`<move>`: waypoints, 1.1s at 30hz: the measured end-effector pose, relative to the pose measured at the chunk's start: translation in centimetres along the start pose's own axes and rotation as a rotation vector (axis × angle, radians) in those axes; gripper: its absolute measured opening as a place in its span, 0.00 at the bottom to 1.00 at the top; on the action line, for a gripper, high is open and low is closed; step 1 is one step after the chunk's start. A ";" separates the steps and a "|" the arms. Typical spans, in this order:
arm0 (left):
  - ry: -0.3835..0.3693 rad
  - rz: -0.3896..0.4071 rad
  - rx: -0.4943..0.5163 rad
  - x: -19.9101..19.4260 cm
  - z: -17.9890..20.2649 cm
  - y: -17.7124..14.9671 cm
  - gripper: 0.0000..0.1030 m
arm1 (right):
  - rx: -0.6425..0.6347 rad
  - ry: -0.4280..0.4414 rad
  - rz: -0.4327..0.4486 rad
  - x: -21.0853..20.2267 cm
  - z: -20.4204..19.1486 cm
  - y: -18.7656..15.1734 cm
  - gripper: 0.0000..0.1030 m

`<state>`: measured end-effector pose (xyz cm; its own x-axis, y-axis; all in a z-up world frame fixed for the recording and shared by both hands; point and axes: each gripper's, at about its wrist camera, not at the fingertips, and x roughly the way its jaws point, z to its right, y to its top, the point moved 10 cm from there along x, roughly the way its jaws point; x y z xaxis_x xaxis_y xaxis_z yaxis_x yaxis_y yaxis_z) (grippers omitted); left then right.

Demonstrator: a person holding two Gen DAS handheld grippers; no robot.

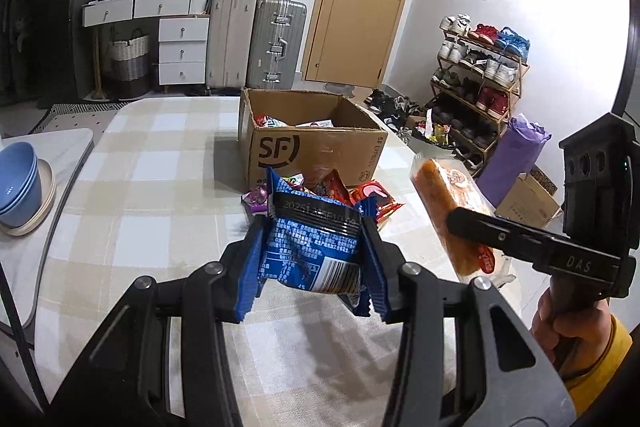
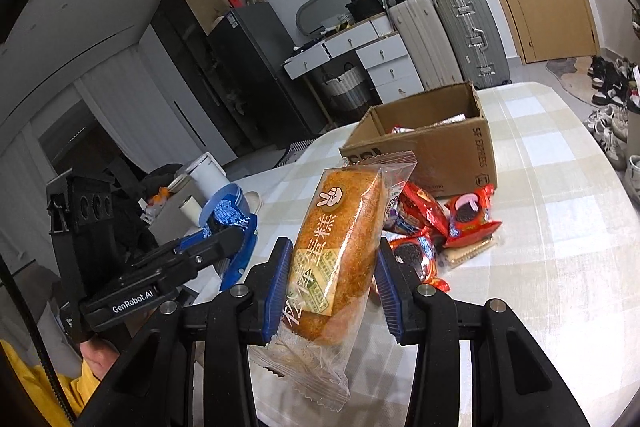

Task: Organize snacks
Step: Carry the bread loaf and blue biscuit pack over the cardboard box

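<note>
The left hand-held gripper [image 1: 312, 247] is clamped on a blue snack packet [image 1: 310, 243], held level above the counter [image 1: 160, 187]. The right hand-held gripper [image 2: 332, 283] grips a wrapped cake [image 2: 336, 255], tilted upward.

Cardboard box [image 1: 316, 151] open-topped; snack pile [image 1: 320, 193] crowds its near wall; checked tablecloth [image 1: 160, 187] bare leftward.

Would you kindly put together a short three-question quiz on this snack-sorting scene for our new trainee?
1. True or false: the left gripper is shut on the blue snack packet.
2. What does the right gripper hold? A) a red cookie pack B) the wrapped cake C) nothing
3. Fill in: the loose red cookie packs lie on the checked tablecloth just in front of the open ____.

Key: 1 true; 2 B; 3 cardboard box, which already has some snacks inside.
</note>
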<state>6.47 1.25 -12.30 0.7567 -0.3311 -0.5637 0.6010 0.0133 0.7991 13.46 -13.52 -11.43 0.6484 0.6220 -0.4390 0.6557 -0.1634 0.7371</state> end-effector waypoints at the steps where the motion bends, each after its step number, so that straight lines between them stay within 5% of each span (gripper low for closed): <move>1: -0.001 0.001 0.001 -0.2 0.1 0.0 0.40 | -0.001 0.000 0.003 0.0 0.0 0.2 0.40; 16: -0.001 0.002 0.010 1.7 0.3 4.4 0.40 | -0.056 0.032 0.074 0.8 -0.7 6.4 0.40; 26: 0.023 0.030 0.048 6.0 0.4 12.9 0.41 | -0.125 0.025 0.080 3.3 0.3 13.9 0.40; 33: 0.062 0.003 -0.005 12.6 -0.2 19.1 0.41 | -0.100 0.010 0.065 6.7 2.7 18.3 0.40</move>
<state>27.50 -2.53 -4.21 0.7728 -0.2722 -0.5733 0.6000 0.0190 0.7998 30.85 -14.39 -2.33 0.6841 0.6201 -0.3841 0.5705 -0.1268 0.8114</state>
